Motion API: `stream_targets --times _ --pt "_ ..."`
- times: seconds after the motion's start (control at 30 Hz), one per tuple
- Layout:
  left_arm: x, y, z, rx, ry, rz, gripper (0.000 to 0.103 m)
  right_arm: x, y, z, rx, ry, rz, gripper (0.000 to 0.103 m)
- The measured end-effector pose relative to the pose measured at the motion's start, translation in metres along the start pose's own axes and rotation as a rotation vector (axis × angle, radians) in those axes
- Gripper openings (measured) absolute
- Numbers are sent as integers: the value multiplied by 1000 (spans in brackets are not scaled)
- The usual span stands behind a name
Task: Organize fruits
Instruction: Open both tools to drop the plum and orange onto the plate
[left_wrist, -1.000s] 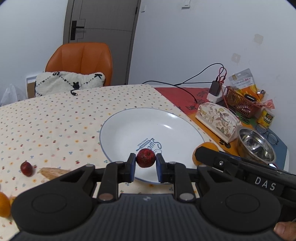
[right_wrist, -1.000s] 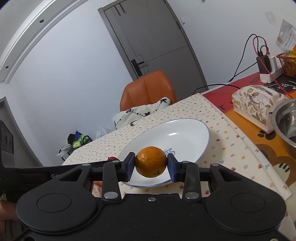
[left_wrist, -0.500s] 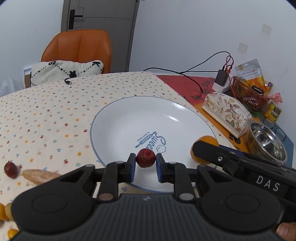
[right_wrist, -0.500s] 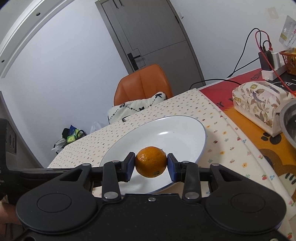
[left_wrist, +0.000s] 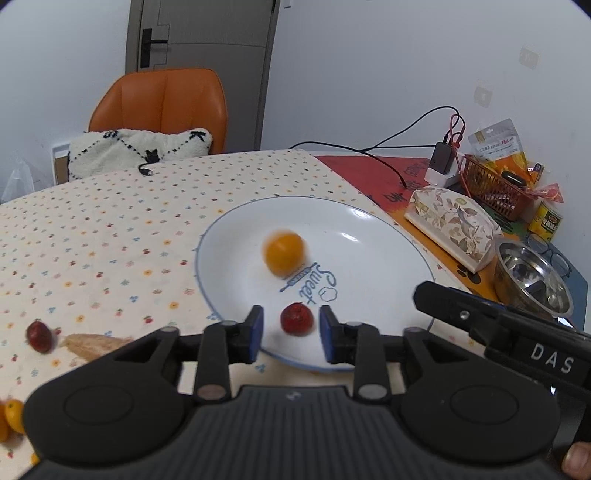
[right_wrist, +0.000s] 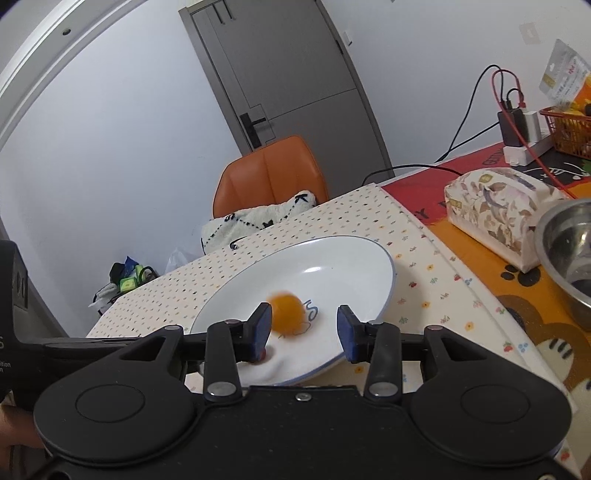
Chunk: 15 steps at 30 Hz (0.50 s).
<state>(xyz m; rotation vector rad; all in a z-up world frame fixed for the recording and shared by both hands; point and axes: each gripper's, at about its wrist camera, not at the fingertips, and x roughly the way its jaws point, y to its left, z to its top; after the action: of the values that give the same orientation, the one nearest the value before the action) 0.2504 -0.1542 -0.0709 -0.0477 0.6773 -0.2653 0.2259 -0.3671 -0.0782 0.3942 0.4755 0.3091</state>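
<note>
A white plate (left_wrist: 376, 236) with blue lettering lies on the dotted tablecloth. My left gripper (left_wrist: 291, 334) is open over the plate's near rim; a small red fruit (left_wrist: 296, 319) lies loose on the plate between its fingers. An orange (left_wrist: 284, 252), blurred by motion, is on the plate's middle. My right gripper (right_wrist: 304, 334) is open over the same plate (right_wrist: 354, 258); the blurred orange (right_wrist: 288, 316) is just ahead of its left finger. Another red fruit (left_wrist: 38, 336) and small oranges (left_wrist: 11, 415) lie on the cloth at left.
A floral tissue box (left_wrist: 452, 225), a steel bowl (left_wrist: 532, 282), a red basket (left_wrist: 495, 188) and a power strip with cables (left_wrist: 441, 166) stand at the right. A peel scrap (left_wrist: 92, 345) lies on the cloth. An orange chair (left_wrist: 162, 107) stands behind the table.
Both grippers have opened. The orange dropped from the right gripper onto the plate and is moving. The red fruit left the left gripper's fingers and lies on the plate.
</note>
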Motion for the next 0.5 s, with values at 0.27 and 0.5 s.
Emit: stream_targets --times 0.27,0.5 --pt "-34 14 -5 -27 -77 58 84 -16 6 -8 21 -12 -19 54" --pt "-68 34 -10 -62 -130 115 92 -30 22 -7 2 -41 -15 71"
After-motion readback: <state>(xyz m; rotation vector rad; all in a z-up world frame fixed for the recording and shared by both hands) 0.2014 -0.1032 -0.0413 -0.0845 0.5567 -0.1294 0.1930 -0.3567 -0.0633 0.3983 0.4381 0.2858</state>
